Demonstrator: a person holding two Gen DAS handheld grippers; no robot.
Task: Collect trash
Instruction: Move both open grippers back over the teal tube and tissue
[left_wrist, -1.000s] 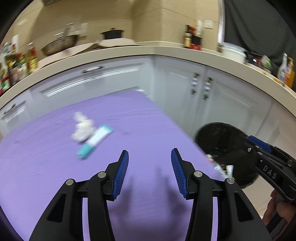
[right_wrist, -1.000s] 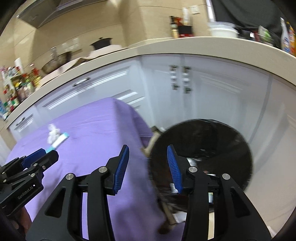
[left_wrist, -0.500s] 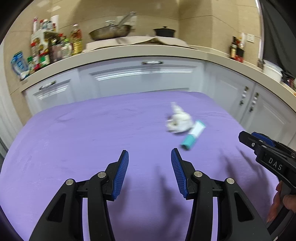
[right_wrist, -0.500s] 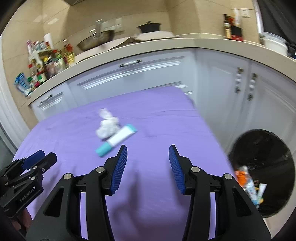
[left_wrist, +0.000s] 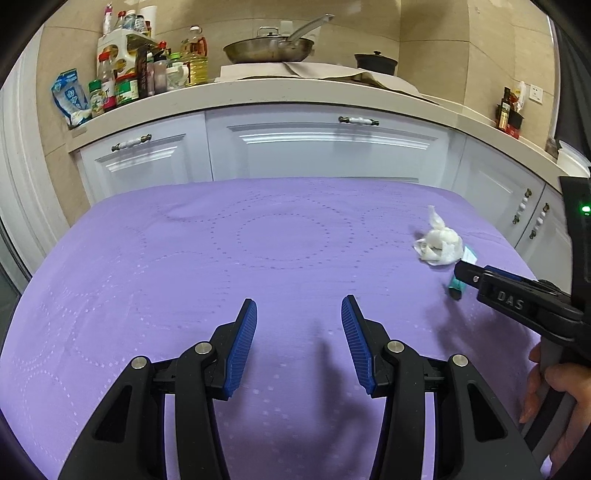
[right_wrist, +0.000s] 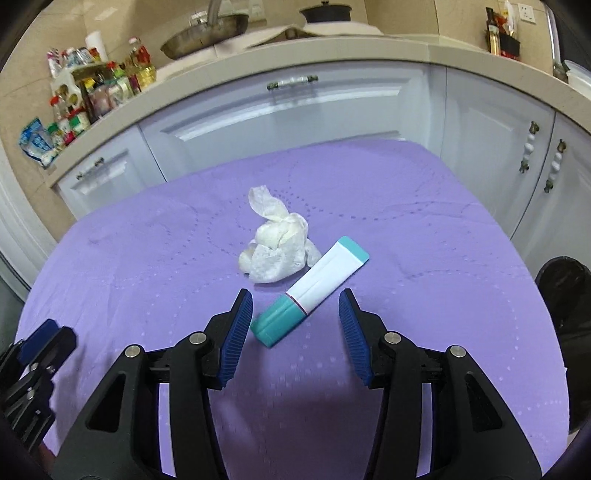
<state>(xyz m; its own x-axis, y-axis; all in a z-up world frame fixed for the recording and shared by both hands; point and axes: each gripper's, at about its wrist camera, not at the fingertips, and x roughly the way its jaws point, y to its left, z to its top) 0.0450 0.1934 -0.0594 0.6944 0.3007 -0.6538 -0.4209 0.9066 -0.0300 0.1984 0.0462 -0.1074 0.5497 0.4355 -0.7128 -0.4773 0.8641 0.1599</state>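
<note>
Both of your views have swung away from the black bin (right_wrist: 565, 295) and back over the purple-covered counter (left_wrist: 184, 266); a second ago the bin filled the right wrist view, and now only its dark rim shows at that view's right edge. Your right gripper (right_wrist: 295, 308) has just been opening its jaws, and they stand spread with nothing pressed between the pads. It hangs over the teal-and-white tube (right_wrist: 314, 288), whose teal cap end lies in the gap just ahead of the blue fingertips (right_wrist: 240, 317) without touching either. A crumpled white tissue (right_wrist: 277, 247) lies touching the tube's far left side, slightly farther from you on the cloth. Your left gripper (left_wrist: 299, 317) is spread about as wide and empty, pointing at bare purple cloth, well to the left of the trash. From the left wrist view the tissue (left_wrist: 439, 243) sits at the right, with the tube (left_wrist: 460, 280) mostly hidden behind your right gripper's (left_wrist: 469, 275) tip. Your hand (left_wrist: 554, 391) shows at that view's lower right, wrapped on the right gripper's handle
</note>
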